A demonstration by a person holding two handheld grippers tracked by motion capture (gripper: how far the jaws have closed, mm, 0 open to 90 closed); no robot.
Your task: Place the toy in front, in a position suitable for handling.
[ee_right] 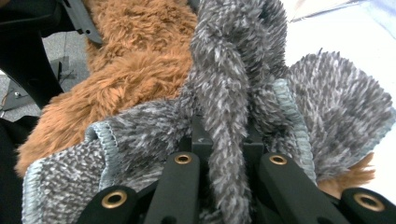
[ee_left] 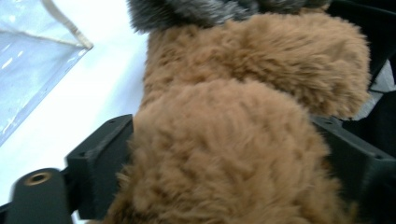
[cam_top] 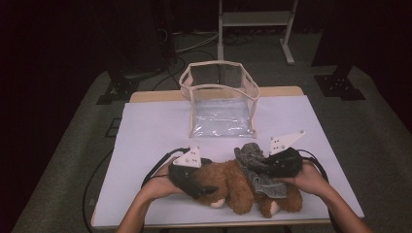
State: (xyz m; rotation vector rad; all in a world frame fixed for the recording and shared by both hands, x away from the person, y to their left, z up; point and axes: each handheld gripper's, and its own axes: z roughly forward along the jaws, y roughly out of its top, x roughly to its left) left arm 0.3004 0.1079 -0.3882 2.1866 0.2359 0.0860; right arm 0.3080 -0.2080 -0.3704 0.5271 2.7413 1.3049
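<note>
The brown plush toy (cam_top: 233,187) lies at the lower centre of the frame, its long axis running left to right. Your left gripper (cam_top: 194,184) has its jaws spread around it. Your right gripper (cam_top: 272,167) pinches the grey cloth (cam_top: 257,167) draped over the toy.

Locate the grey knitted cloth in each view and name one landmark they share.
High view: grey cloth lower centre-right, draped on the brown plush toy.
Left gripper view: top edge, beyond the toy.
Right gripper view: centre, a fold pinched in the right gripper.
Shared landmark: the brown plush toy.
</note>
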